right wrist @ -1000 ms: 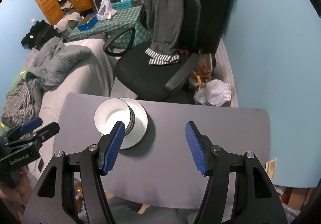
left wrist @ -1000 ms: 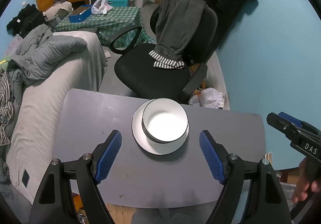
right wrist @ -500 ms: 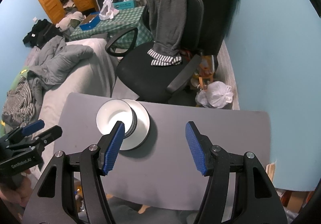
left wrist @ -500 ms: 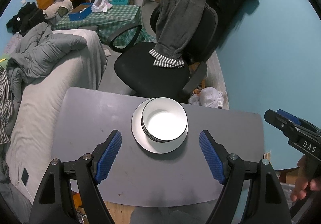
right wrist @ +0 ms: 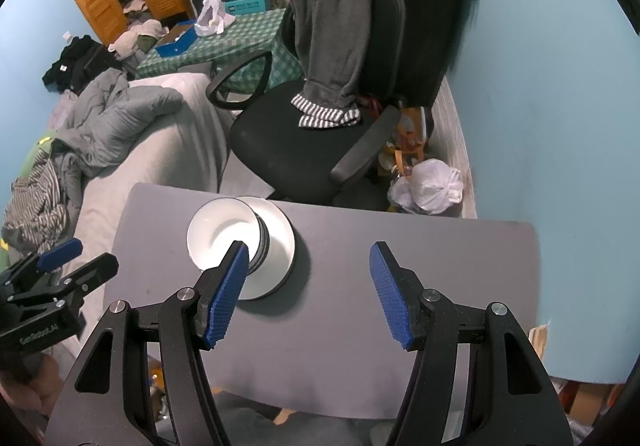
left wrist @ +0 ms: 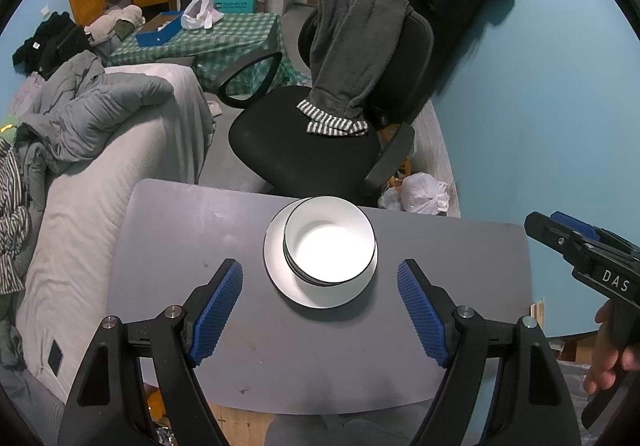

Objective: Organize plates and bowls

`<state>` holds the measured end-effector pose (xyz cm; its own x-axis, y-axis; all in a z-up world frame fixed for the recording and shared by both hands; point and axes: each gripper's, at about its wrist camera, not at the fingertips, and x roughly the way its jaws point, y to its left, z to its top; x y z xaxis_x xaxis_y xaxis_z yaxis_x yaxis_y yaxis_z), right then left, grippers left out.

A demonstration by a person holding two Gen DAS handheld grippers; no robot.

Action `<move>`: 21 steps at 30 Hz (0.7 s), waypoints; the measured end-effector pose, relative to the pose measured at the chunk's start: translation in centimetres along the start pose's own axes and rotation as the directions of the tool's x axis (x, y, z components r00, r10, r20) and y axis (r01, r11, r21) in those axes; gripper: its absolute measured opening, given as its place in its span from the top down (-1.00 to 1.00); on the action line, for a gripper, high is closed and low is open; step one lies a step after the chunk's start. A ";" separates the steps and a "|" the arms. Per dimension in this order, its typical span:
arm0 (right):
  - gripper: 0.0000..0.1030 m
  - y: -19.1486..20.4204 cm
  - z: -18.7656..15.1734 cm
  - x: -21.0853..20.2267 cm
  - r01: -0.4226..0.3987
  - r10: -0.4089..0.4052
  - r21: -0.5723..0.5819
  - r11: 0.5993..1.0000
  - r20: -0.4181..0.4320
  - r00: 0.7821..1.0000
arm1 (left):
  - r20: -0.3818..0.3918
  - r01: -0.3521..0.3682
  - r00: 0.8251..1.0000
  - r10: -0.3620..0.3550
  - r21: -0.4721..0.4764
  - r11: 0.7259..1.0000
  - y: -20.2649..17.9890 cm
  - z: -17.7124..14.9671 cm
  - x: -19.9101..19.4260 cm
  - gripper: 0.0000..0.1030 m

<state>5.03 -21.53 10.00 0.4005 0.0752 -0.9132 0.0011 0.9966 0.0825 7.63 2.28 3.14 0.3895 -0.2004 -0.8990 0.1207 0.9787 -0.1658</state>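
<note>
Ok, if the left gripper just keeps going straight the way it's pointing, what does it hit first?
Most likely the stacked white bowls on the white plate: they sit centred ahead of the open left gripper on the grey table. Depth is unclear, so it might meet bare tabletop just short of them.

The bowls (left wrist: 330,248) sit stacked on the plate (left wrist: 280,274), which rests on the table (left wrist: 192,230) toward its far edge. Behind the table stands a chair (left wrist: 304,142); a bed (left wrist: 100,186) lies left.
</note>
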 end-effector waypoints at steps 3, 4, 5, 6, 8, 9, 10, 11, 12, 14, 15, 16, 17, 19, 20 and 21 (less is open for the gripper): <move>-0.20 0.0 0.0 0.0 -0.003 0.003 0.001 1.000 -0.003 1.000 | -0.013 0.002 1.000 -0.002 -0.008 1.000 0.2 0.0 0.0 -0.58; -0.20 0.0 0.0 0.0 -0.002 0.002 -0.001 1.000 -0.002 1.000 | -0.013 0.001 1.000 -0.001 -0.012 1.000 0.2 0.1 -0.1 -0.57; -0.20 0.0 0.0 0.0 -0.001 0.001 -0.001 1.000 -0.001 1.000 | -0.011 0.000 1.000 0.000 -0.015 1.000 0.3 0.1 -0.1 -0.58; -0.20 0.0 0.0 0.0 -0.001 0.001 -0.001 1.000 -0.001 1.000 | -0.010 0.000 1.000 -0.001 -0.016 1.000 0.5 0.1 -0.1 -0.58; -0.20 0.0 0.1 0.1 -0.004 0.004 -0.001 1.000 -0.001 1.000 | -0.009 -0.002 1.000 0.002 -0.016 1.000 0.6 0.1 0.0 -0.58; -0.20 0.1 0.2 0.1 -0.005 0.005 -0.002 1.000 -0.001 1.000 | -0.009 -0.005 1.000 0.005 -0.014 1.000 0.6 0.1 0.0 -0.58; -0.20 0.0 0.1 0.1 -0.005 0.005 -0.001 1.000 -0.003 1.000 | -0.009 -0.008 1.000 0.008 -0.013 1.000 0.5 0.2 0.1 -0.58; -0.20 0.1 0.2 0.1 -0.004 0.004 -0.001 1.000 -0.003 1.000 | -0.009 -0.009 1.000 0.009 -0.013 1.000 0.5 0.1 0.1 -0.58; -0.20 0.1 0.2 0.1 -0.005 0.005 -0.001 1.000 -0.002 1.000 | -0.010 -0.009 1.000 0.009 -0.014 1.000 0.5 0.1 0.1 -0.58; -0.20 0.1 0.2 0.1 -0.004 0.004 -0.001 1.000 -0.002 1.000 | -0.016 -0.007 1.000 0.007 -0.016 1.000 0.5 0.1 0.1 -0.58; -0.20 0.1 0.2 0.1 -0.004 0.004 -0.002 1.000 -0.002 1.000 | -0.019 -0.005 1.000 0.005 -0.018 1.000 0.5 0.1 0.2 -0.58; -0.20 0.1 0.2 0.1 -0.004 0.004 -0.002 1.000 -0.002 1.000 | -0.021 -0.003 1.000 0.003 -0.021 1.000 0.5 0.0 0.3 -0.58; -0.20 0.0 0.2 0.1 -0.004 0.004 -0.002 1.000 -0.002 1.000 | -0.022 -0.002 1.000 0.002 -0.023 1.000 0.6 0.0 0.3 -0.58; -0.20 0.0 0.2 0.2 -0.005 0.005 -0.002 1.000 -0.005 1.000 | -0.025 -0.003 1.000 0.002 -0.023 1.000 0.6 -0.1 0.3 -0.59; -0.20 0.0 0.2 0.1 -0.005 0.005 -0.002 1.000 -0.005 1.000 | -0.027 -0.002 1.000 0.002 -0.022 1.000 0.6 -0.1 0.3 -0.60; -0.20 0.2 0.2 0.1 -0.005 0.005 -0.002 1.000 -0.006 1.000 | -0.027 -0.002 1.000 0.002 -0.021 1.000 0.6 -0.1 0.4 -0.60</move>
<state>5.30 -21.36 10.00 0.3949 0.0805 -0.9152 -0.0031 0.9963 0.0863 7.73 2.81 2.66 0.3646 -0.1972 -0.9101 0.1005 0.9799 -0.1721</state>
